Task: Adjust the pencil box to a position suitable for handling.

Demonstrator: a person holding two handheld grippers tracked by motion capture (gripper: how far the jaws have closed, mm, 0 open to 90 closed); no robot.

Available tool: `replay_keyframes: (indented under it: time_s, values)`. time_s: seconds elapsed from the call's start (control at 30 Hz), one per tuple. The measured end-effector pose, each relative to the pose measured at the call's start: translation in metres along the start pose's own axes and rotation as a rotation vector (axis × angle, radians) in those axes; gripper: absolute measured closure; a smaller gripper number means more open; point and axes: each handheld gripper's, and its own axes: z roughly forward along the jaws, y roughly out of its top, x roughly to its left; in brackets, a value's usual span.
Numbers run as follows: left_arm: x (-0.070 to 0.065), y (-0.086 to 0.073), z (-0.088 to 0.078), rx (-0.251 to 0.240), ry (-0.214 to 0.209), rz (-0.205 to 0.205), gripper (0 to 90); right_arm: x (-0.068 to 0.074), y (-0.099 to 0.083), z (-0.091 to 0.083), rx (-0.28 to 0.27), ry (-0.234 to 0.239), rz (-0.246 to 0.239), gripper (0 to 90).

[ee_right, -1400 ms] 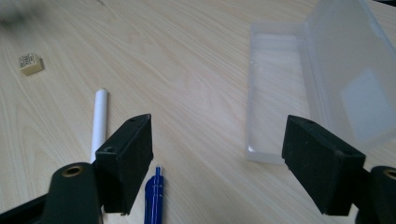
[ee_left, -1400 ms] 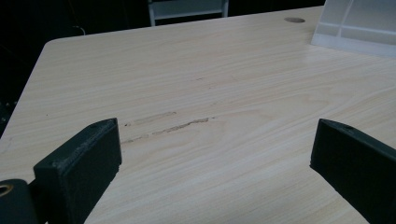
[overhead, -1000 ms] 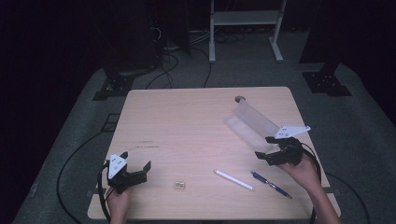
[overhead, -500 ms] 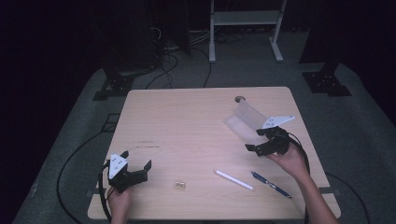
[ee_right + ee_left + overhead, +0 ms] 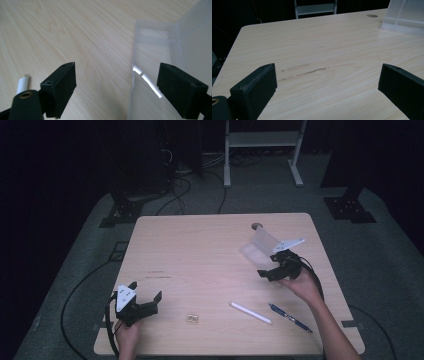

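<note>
Dark room, pale wood counter (image 5: 200,250), cables on the floor behind it.

High view: my right gripper (image 5: 274,269) sits at the near end of the clear plastic case (image 5: 260,247), which stands open with its lid tilted up toward the far right. Jaws have just been opening; nothing is pinched between them. White pen (image 5: 251,312) and blue pen (image 5: 290,317) lie near the front edge, well apart from the case. Small clip (image 5: 192,318) lies left of them. My left gripper (image 5: 142,306) rests at the front left corner, released, idle.

Left gripper view: jaws wide over bare wood, case (image 5: 404,16) far off at top right.

Right gripper view: jaws spread wide, the case's left wall (image 5: 132,82) between them, tray empty. White pen's tip (image 5: 22,83) shows at the left.

My read: the case is set down open, so pens come next. Back straight off without bumping the wall, then take the white pen mid-barrel, jaws across it.
</note>
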Motion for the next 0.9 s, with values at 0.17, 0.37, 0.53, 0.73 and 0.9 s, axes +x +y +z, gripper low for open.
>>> replay_keyframes:
  time_s: [0.17,0.37,0.53,0.73,0.9]
  values:
    - [-0.001,0.001,0.001,0.0,0.0,0.009,1.1,-0.001,0.004,0.014,0.048,0.009,0.018,15.4]
    - [0.002,0.0,0.0,-0.002,-0.001,-0.003,1.1,0.002,0.012,0.027,0.08,-0.009,-0.005,16.6]
    - [0.004,-0.001,0.0,-0.004,-0.003,-0.021,1.1,-0.003,0.018,0.044,0.147,-0.039,-0.017,25.1]
    - [0.008,-0.002,-0.001,-0.017,-0.01,-0.055,1.1,-0.009,0.022,0.061,0.202,-0.059,-0.009,32.0]
    - [0.011,-0.003,-0.003,-0.027,-0.008,-0.075,1.1,-0.013,0.021,0.068,0.249,-0.092,-0.017,45.3]
